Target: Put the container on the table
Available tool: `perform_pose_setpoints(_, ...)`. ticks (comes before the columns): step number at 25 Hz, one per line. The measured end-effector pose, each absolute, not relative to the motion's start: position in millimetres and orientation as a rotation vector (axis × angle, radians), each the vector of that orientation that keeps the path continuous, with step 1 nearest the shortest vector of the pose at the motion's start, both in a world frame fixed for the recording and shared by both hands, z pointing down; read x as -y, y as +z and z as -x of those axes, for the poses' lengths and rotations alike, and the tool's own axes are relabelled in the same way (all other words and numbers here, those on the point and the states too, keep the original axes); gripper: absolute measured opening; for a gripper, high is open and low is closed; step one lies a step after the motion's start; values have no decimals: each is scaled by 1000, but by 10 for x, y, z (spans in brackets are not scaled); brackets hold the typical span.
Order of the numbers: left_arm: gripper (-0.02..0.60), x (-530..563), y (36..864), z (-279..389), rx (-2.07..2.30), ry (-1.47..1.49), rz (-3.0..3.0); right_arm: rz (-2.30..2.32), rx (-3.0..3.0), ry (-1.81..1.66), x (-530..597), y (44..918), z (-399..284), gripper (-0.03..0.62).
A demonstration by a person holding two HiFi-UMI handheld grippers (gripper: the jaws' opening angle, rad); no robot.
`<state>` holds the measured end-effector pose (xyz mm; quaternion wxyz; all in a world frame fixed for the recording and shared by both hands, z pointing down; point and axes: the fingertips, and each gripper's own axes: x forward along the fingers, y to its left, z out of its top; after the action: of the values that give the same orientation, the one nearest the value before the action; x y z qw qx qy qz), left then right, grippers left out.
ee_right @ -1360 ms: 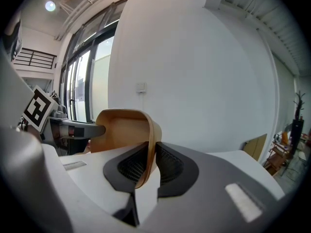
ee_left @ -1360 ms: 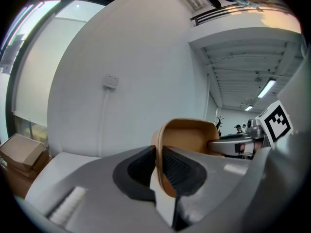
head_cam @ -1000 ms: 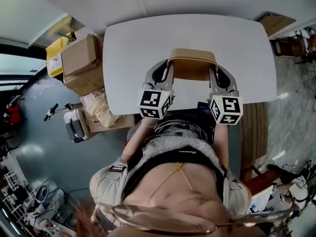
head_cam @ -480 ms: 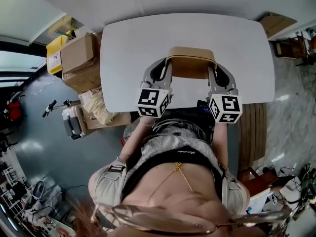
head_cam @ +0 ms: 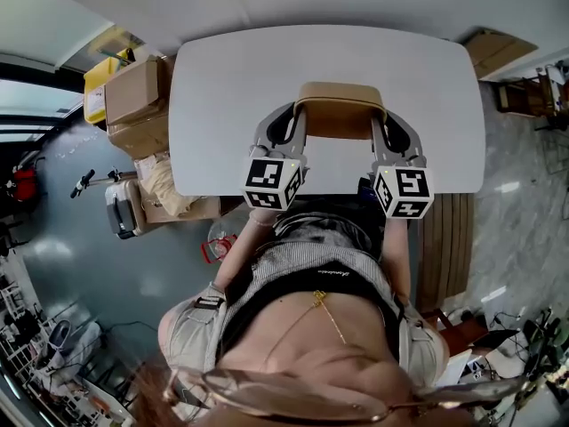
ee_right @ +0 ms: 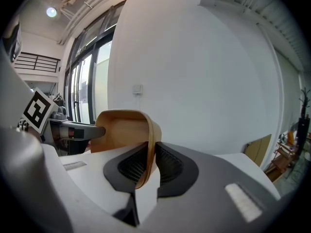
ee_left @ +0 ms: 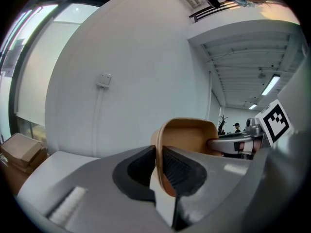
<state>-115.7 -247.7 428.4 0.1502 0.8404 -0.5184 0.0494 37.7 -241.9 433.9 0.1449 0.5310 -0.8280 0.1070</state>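
Note:
A tan, rounded rectangular container hangs over the white table, held from both sides. My left gripper is shut on its left wall, and my right gripper is shut on its right wall. In the left gripper view the thin tan wall stands pinched between the ribbed black pads. The right gripper view shows the container's other wall clamped the same way, with the open tub beyond. Whether the container's bottom touches the table is hidden.
Cardboard boxes and a yellow bin stand left of the table. A small case sits on the floor below them. A wooden panel lies at the table's right front. A white wall rises behind the table.
Both grippers and the container sit a little further in over the table than before; the table's near edge has come closer to the person. The grip has not changed.

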Motion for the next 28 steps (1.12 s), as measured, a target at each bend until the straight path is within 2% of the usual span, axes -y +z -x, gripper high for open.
perform_pose_setpoints(28,28,2416,4284,972,1536,164,-2377,-1493,2419,346,2388,4374,-563,69)
